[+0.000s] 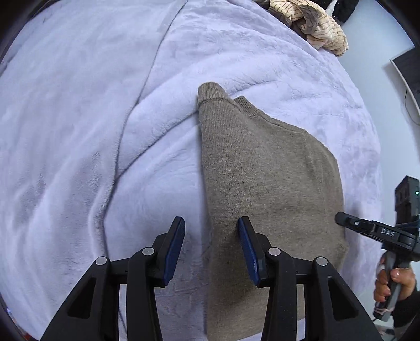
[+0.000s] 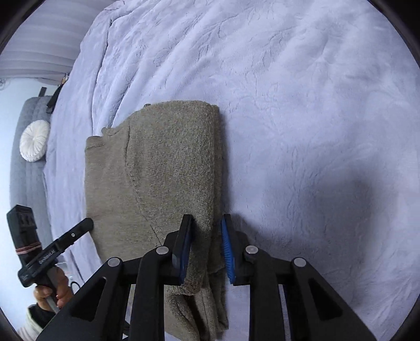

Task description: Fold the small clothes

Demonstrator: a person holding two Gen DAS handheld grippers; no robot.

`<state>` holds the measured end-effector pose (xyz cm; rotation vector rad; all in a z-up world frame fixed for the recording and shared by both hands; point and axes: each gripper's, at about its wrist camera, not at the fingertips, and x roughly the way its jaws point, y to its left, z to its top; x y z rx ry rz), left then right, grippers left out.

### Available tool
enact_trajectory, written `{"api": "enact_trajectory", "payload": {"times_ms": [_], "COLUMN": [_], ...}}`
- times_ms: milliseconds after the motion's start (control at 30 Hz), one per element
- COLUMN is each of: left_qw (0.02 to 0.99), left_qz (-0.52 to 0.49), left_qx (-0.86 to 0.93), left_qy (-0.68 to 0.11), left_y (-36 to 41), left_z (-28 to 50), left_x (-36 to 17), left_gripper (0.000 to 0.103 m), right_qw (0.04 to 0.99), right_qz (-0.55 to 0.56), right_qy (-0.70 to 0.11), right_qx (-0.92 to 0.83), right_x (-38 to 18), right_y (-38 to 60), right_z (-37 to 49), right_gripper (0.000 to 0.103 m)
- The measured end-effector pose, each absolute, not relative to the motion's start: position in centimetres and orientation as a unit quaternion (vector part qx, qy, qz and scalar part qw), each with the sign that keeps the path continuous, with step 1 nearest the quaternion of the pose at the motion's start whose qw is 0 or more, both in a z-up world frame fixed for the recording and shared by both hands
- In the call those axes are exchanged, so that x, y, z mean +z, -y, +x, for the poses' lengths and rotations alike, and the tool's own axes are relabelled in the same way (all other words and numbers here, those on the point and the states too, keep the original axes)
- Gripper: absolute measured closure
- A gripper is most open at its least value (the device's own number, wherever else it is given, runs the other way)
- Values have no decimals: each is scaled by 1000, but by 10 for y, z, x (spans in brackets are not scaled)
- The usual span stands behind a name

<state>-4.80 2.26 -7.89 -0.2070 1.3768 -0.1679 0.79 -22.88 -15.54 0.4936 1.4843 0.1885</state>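
A taupe knit sweater [image 1: 270, 178] lies partly folded on a lavender plush blanket [image 1: 78, 131]. One sleeve cuff [image 1: 210, 91] points away from me. My left gripper [image 1: 211, 225] is open and straddles the sweater's left edge near the hem. In the right wrist view the sweater [image 2: 162, 162] has its right side folded over. My right gripper [image 2: 207, 223] is open, its jaws on either side of the folded right edge. Each gripper shows in the other's view: the right one [image 1: 341, 219], the left one [image 2: 88, 224].
A beige and brown striped garment [image 1: 309, 23] lies bunched at the blanket's far right. A dark monitor [image 1: 409, 70] stands by the white wall. A grey upholstered headboard [image 2: 29, 183] with a round white cushion [image 2: 35, 140] sits at far left.
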Motion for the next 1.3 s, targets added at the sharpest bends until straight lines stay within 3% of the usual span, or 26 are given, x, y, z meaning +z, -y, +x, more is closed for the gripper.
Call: {"api": "enact_trajectory", "payload": {"times_ms": [100,200,500,700,767,833,1300], "left_qw": [771,777,756,743,742,742,745], "left_qz": [-100,-103,-67,-63,-61,-57,-50], "left_qx": [-76,-87,-121,-105,-106,-105,-78], "left_qy": [-624,-615,-640,-658,-659,-659,-661], "left_y": [-33,-35,7,7,9,11,-3], "left_z": [-52,-53,-73,-82,-83,-83,-90], "left_x": [-61,-44,-55,-79,-79,-77,-54], "left_gripper": [59,59,59,58,58,58,58], "right_qw": [718,719,723,713,704,697,695], "right_qz": [200,213,207,148,139,146,150], "right_qy": [-663,-659,-648,-676,-690,-697,-703], "right_qx": [64,62,118,109,96,86,24], "right_x": [-138,-125,-95,-123,-142,-155,-129], "right_y": [227,242,222,198,199,203,239], "right_z": [6,-8,-47,-60,-61,-63,-78], "right_gripper": [79,89,90,91,100,102,98]}}
